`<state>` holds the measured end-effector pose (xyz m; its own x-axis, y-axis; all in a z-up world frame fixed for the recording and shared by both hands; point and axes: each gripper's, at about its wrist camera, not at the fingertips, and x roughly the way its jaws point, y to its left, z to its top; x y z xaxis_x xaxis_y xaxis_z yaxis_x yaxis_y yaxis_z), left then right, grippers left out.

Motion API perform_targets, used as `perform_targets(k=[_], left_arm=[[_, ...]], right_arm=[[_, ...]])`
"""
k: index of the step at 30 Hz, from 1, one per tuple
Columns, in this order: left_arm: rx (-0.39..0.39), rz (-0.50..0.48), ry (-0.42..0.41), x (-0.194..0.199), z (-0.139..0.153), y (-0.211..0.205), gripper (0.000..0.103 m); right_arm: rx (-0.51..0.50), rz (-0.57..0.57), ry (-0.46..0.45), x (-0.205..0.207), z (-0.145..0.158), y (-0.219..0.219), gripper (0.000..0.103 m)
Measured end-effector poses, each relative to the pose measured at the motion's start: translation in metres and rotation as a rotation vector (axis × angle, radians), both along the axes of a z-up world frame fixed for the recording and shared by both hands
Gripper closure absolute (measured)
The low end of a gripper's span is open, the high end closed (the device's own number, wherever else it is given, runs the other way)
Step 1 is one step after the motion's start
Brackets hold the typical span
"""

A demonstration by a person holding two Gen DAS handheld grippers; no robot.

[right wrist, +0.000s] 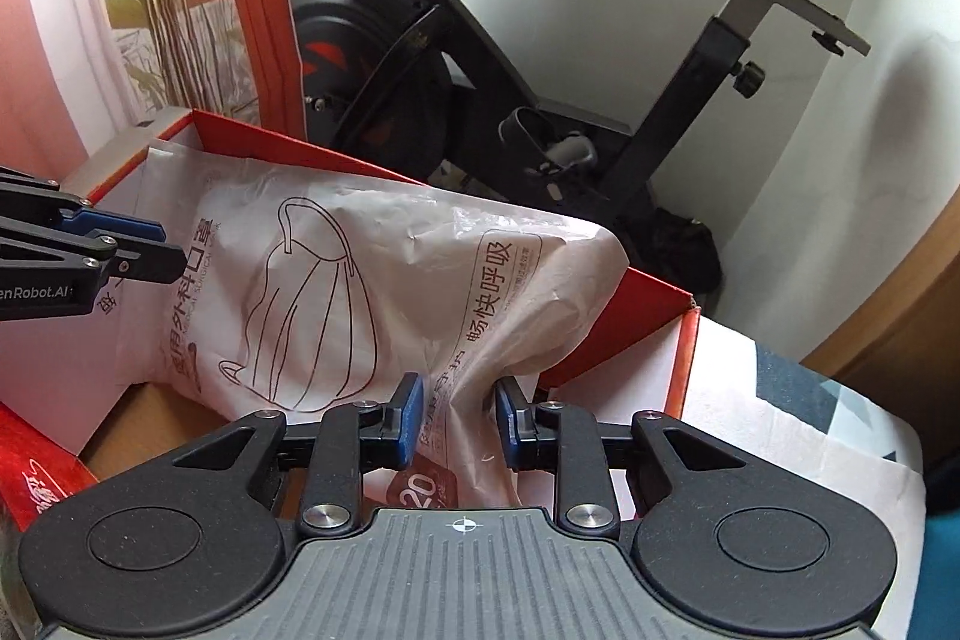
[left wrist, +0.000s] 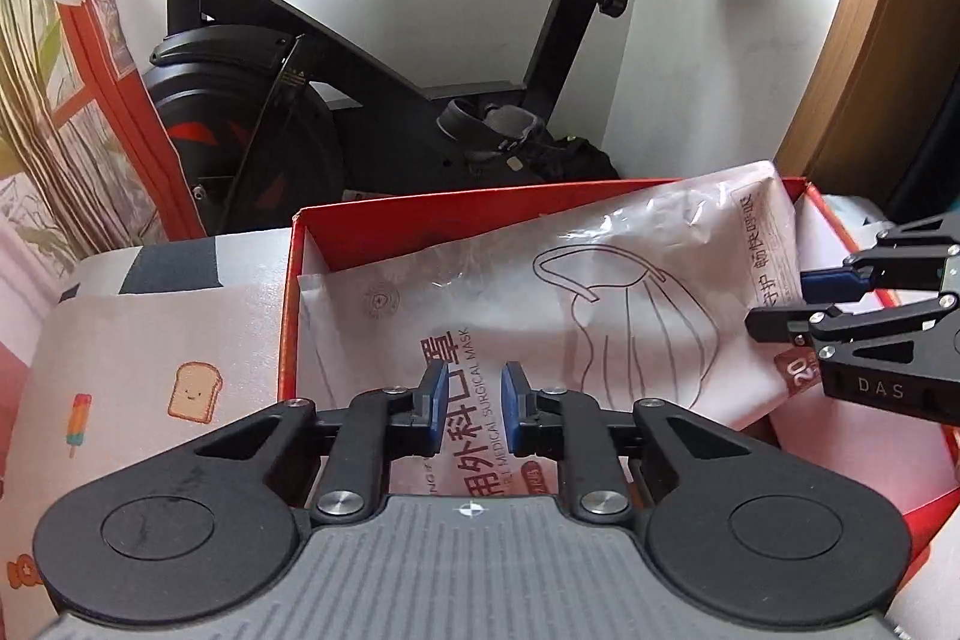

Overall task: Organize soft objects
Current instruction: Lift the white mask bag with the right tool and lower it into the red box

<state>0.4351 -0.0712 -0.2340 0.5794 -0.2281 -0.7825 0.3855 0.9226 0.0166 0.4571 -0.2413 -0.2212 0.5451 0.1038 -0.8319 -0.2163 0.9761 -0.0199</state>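
Observation:
A white plastic pack of surgical masks (left wrist: 600, 292) lies slanted in a red cardboard box (left wrist: 288, 292), its far end resting over the box's back wall. My left gripper (left wrist: 474, 406) is open just above the pack's near edge, with the pack showing between the pads. My right gripper (right wrist: 459, 418) has its jaws on either side of the pack's crumpled corner (right wrist: 468, 400), partly apart; it is not clear whether the pads press the plastic. Each gripper shows in the other view: the right one (left wrist: 798, 304), the left one (right wrist: 162, 244).
The red box (right wrist: 684, 340) stands on a surface with a cartoon-print cloth (left wrist: 150, 340). A black exercise bike (left wrist: 372, 100) stands behind, before a white wall. A plant (right wrist: 162, 10) and orange frame are at the left, a wooden edge (left wrist: 870, 40) at the right.

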Motion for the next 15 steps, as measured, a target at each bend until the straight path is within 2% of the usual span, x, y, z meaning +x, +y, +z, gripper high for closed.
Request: perform_targets(k=[2, 7, 15], left_arm=[[0.019, 0.009, 0.023, 0.003, -0.007, -0.001, 0.083], [-0.005, 0.010, 0.046, 0.005, -0.008, 0.004, 0.083], [0.000, -0.006, 0.053, 0.005, -0.010, -0.001, 0.082]], right_arm=[[-0.023, -0.003, 0.033, 0.006, -0.006, 0.005, 0.082], [-0.042, -0.017, 0.110, 0.017, -0.016, 0.013, 0.084], [0.091, -0.126, 0.331, 0.039, -0.038, -0.002, 0.084]])
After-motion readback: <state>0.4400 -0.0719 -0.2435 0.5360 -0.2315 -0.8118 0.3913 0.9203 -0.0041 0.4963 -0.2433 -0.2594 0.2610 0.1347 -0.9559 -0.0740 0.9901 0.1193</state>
